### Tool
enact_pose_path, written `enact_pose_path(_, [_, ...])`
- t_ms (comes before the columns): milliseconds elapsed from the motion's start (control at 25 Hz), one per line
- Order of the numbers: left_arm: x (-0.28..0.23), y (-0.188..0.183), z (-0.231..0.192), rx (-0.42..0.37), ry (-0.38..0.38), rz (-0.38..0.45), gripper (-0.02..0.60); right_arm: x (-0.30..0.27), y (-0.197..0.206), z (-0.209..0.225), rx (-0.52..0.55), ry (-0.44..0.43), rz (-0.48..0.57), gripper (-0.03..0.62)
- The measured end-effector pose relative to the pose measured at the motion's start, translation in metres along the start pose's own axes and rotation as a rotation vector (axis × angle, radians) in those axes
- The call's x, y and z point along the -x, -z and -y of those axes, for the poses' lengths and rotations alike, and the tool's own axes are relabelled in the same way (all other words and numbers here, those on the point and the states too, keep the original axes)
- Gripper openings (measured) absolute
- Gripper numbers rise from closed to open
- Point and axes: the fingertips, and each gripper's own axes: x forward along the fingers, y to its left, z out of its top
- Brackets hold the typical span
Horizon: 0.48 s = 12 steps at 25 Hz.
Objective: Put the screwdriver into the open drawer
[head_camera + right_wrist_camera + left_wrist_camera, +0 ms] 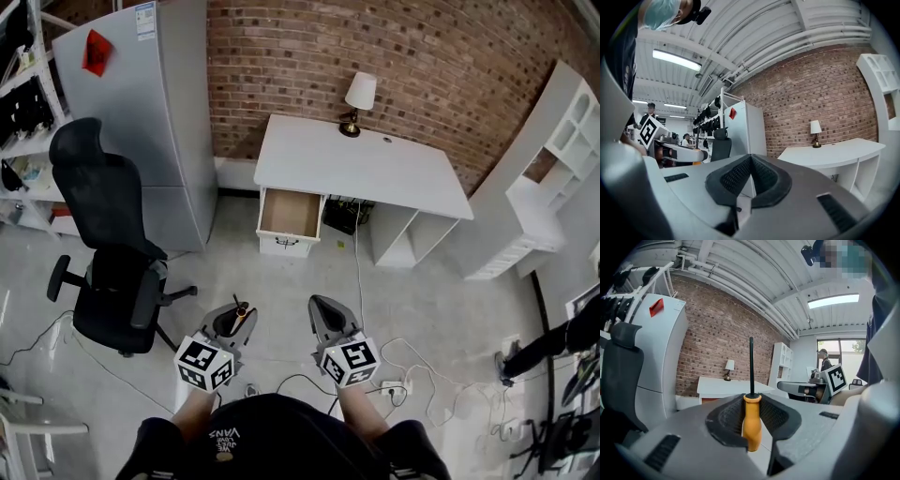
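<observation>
My left gripper (pixel 751 420) is shut on a screwdriver (pixel 751 423) with an orange handle; its black shaft (pixel 751 364) points straight up between the pads. In the head view the left gripper (pixel 234 323) is held low at centre left with the screwdriver (pixel 241 312) sticking out of it. My right gripper (pixel 323 317) hangs beside it, and in its own view the right gripper (pixel 751 180) has its pads together with nothing between them. The open drawer (pixel 291 214) juts from the left end of a white desk (pixel 375 169) some way ahead; its inside looks bare.
A black office chair (pixel 108 253) stands at the left, a grey cabinet (pixel 155 103) behind it. A lamp (pixel 357 101) sits on the desk. Cables (pixel 412 375) trail over the floor at the right. White shelves (pixel 553 169) line the right wall. A brick wall runs behind the desk.
</observation>
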Motion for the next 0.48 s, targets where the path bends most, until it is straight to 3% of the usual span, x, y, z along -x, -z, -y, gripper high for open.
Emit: enact_pose_path(480, [-0.004,0.002,-0.054,0.024,0.046,-0.043,0.077,-0.036,0.003,-0.003,-0.034,0.081,-0.003,-0.005])
